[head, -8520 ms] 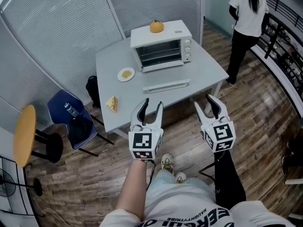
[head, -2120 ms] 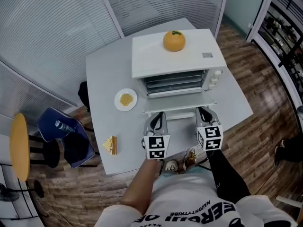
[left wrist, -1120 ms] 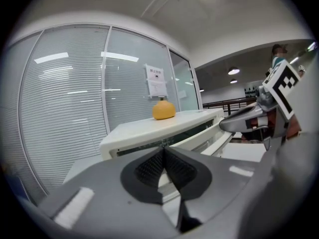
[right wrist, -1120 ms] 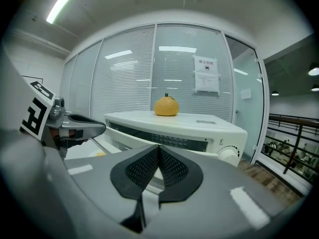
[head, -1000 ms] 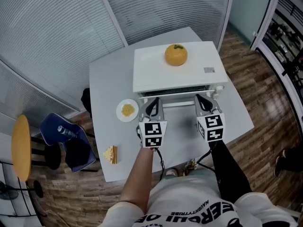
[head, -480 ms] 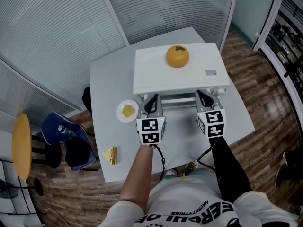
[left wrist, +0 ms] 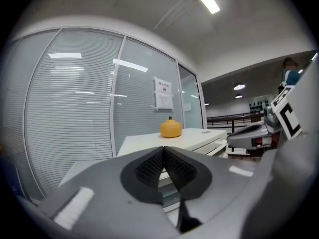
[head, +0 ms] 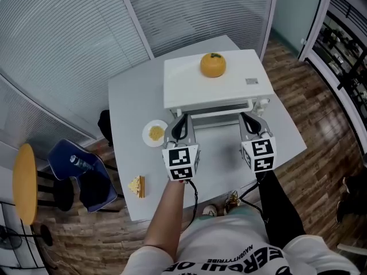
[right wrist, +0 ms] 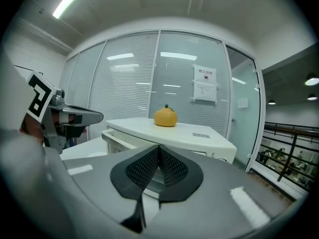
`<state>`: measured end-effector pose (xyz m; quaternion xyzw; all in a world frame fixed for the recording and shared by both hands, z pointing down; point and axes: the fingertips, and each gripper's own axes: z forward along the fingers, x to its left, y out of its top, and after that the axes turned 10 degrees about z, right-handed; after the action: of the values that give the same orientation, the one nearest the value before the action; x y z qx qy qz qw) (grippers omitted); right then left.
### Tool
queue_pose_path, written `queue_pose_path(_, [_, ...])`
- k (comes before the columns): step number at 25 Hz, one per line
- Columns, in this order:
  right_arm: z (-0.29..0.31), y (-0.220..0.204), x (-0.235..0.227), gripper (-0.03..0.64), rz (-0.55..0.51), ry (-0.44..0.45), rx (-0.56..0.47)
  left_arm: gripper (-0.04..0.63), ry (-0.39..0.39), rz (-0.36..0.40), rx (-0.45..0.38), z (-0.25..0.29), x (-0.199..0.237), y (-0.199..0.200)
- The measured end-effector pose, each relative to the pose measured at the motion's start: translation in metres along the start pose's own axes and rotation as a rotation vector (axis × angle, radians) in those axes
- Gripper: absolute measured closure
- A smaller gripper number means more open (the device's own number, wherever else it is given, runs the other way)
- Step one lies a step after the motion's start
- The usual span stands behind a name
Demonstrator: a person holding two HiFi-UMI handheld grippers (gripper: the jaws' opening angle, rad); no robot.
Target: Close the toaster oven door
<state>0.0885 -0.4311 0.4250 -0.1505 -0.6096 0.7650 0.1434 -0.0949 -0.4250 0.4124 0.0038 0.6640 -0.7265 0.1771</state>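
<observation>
Directly ahead of both claw tips, the toaster oven (head: 229, 85) door (head: 217, 114) stands partly raised, with an orange (head: 213, 65) on the oven top. Both gripper views show the left gripper (left wrist: 163, 151) and right gripper (right wrist: 158, 148) with jaws pressed together and nothing between them. Only the head view shows the plate (head: 155, 133) just left of the left gripper.

White toaster oven (head: 211, 87) on the grey table (head: 132, 96), its door (head: 218, 113) tilted up, not quite shut
</observation>
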Motion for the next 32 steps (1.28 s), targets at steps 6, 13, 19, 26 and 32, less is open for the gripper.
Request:
queue_pose_path(6, [-0.041, 0.004, 0.028, 0.614, -0.007, -0.021, -0.051, 0.538, -0.047, -0.002, -0.060, -0.046, -0.005, 0.020])
queue_pose_path(13, [-0.083, 0.014, 0.059, 0.614, -0.017, -0.036, -0.118, 0.537, -0.083, 0.067, -0.099, -0.094, -0.010, 0.038])
queue_pose_path(19, [-0.106, 0.026, 0.070, 0.614, -0.036, -0.041, -0.166, 0.537, -0.086, 0.096, -0.133, -0.116, -0.014, 0.047])
queue_pose_path(26, [-0.118, 0.031, 0.074, 0.614, -0.109, -0.073, -0.166, 0.537, -0.081, 0.099, -0.156, -0.125, -0.016, 0.054])
queue_pose_path(32, [-0.122, 0.036, 0.075, 0.614, -0.107, -0.070, -0.180, 0.537, -0.079, 0.095, -0.163, -0.128, -0.015, 0.058])
